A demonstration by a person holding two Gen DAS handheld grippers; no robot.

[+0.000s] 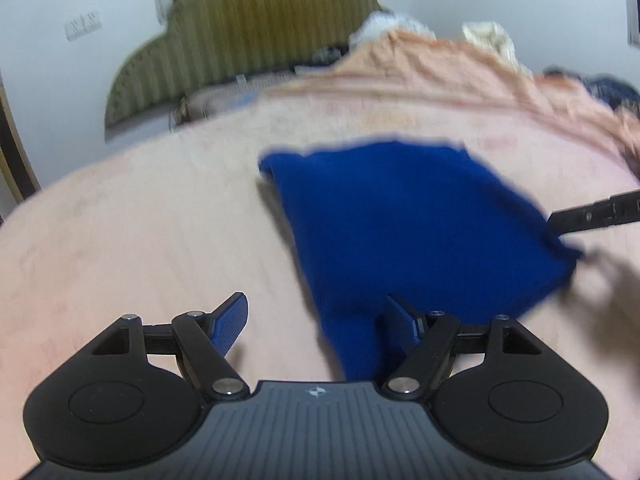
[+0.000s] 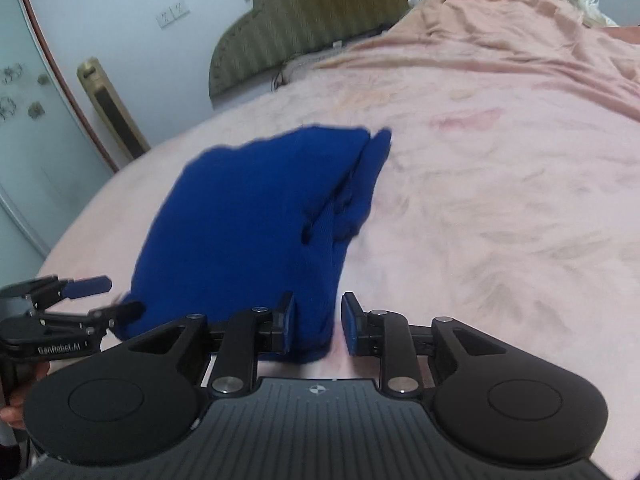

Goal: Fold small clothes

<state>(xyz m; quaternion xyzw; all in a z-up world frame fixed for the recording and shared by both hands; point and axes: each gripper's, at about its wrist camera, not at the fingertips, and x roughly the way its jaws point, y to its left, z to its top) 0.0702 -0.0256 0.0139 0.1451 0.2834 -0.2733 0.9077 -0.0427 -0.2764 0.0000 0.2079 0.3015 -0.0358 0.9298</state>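
Only the right wrist view is showing a door [image 2: 28, 128] at nine o'clock. The folded blue garment [image 2: 256, 216] is lying flat on the bed [image 2: 500, 200]; the left gripper [image 1: 318, 320] is gaping wide, the right gripper [image 2: 319, 322] narrowly parted around its corner.

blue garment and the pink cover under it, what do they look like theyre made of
Blue garment: looks like a soft matte knit, perhaps wool or acrylic; a ribbed band shows along its folded edge and it bunches thickly. Pink cover: looks like thin woven bedsheet cotton or a blend, matte, with fine wrinkles and a faint printed pattern. Blur leaves both uncertain.
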